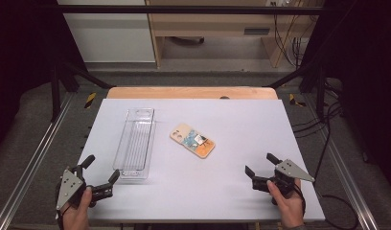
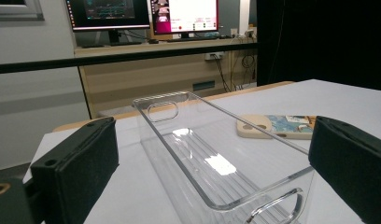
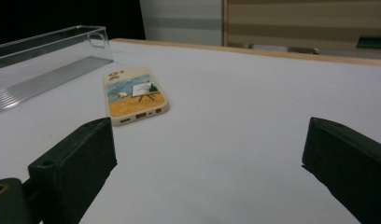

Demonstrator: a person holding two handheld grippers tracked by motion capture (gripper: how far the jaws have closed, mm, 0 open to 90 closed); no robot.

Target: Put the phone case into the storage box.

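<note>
A phone case [image 1: 192,140] with a painted picture on its back lies flat near the middle of the white table [image 1: 241,120]; it appears in the left gripper view [image 2: 277,126] and the right gripper view [image 3: 134,95]. To its left stands a long clear plastic tray [image 1: 134,143], empty, also seen close up [image 2: 216,163] and at the edge [image 3: 44,60]. My left gripper [image 1: 101,168] rests open at the front left, just before the tray's near end. My right gripper [image 1: 261,164] is open at the front right, pointing toward the case from some distance. Nothing lies between either pair of jaws.
The table's wooden far edge [image 1: 191,92] borders a floor area with a desk [image 1: 217,28] and cables [image 1: 327,120] beyond. Metal rails [image 1: 35,153] run along both sides. Monitors [image 2: 146,14] stand behind a black bar in the left gripper view.
</note>
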